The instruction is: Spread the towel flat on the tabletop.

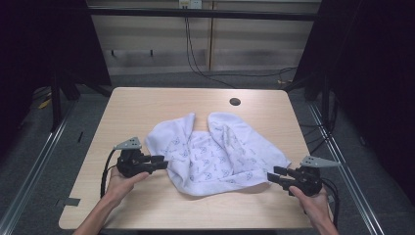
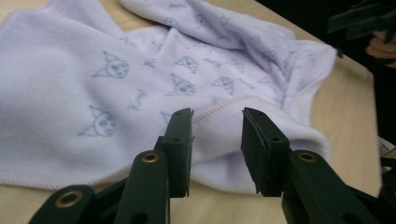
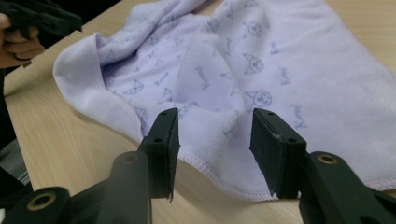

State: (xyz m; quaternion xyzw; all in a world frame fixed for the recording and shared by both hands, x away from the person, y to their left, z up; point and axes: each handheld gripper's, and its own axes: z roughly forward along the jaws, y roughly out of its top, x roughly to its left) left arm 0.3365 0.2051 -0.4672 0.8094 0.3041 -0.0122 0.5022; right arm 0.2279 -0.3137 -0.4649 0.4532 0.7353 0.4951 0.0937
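— Left gripper (image 1: pixel 161 162) sits with jaws apart at the towel's (image 1: pixel 215 152) hem near the worktop's (image 1: pixel 147 103) left edge; right gripper (image 1: pixel 272 175) is likewise unclosed at the hem toward the right front corner.

— And the towel?

— Crumpled mid-worktop, two flaps reaching toward the far edge.

— How to grab well?

— I'd judge each should straddle only the stitched hem, one layer, then close fully before lifting. The left faces a folded lip, so it risks pinching two layers.

The towel (image 2: pixel 140 70) runs off the left gripper view's top and left edges; its print (image 1: pixel 210 156) is too small to tell from above
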